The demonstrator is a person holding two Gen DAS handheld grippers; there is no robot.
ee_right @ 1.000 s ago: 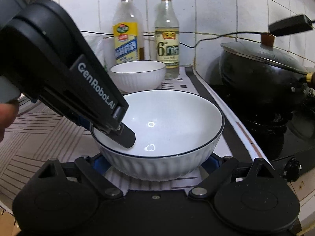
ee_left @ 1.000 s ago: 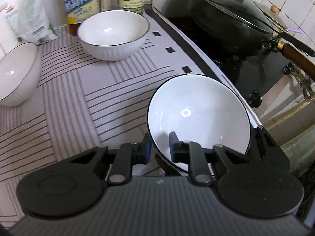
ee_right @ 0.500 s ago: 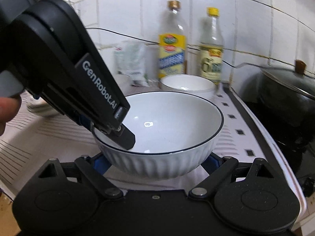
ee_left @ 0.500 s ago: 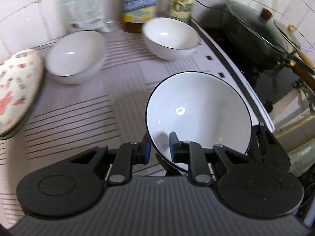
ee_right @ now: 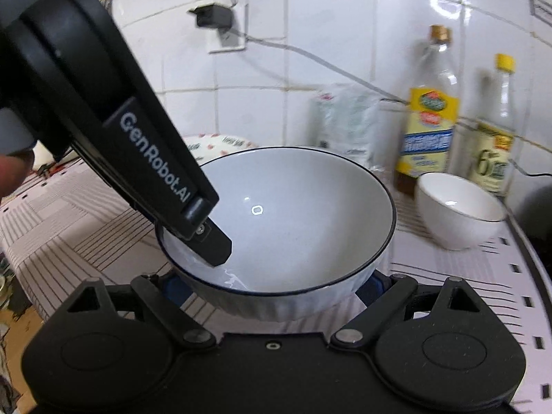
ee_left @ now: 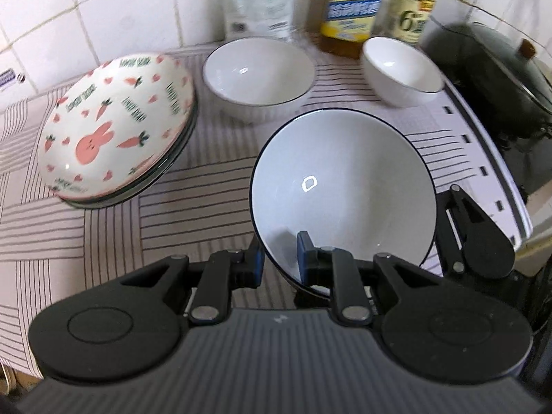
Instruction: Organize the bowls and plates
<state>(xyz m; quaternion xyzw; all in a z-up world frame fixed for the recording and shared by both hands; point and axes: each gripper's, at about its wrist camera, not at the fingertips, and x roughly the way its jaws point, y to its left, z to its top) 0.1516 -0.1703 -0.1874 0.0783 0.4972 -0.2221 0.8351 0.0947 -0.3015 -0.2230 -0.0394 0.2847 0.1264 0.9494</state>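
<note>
**Both hand-held grippers on one bowl**

Left wrist view first: my left hand-held gripper [ee_left: 280,262] is clamped on the near rim of the white bowl with a dark rim [ee_left: 341,200], one pad outside the wall and one inside. That bowl fills the lower centre of the frame, tilted and clear of the striped tabletop [ee_left: 103,234]. At the lower right edge I see part of the right hand-held gripper [ee_left: 472,241] against the bowl's far side.

Up the frame, a second white bowl [ee_left: 258,72] sits on the tabletop at centre top, and a smaller white bowl [ee_left: 400,69] stands to its right, beside two bottles [ee_left: 355,3]. At the upper left, a stack of rabbit-and-carrot plates [ee_left: 114,120] looks tilted. A dark lidded pot [ee_left: 490,79] is at the right edge.

From the right wrist view, my right hand-held gripper [ee_right: 272,284] holds the same bowl [ee_right: 293,214] across its ribbed wall, a blue pad pressed on either side.
</note>
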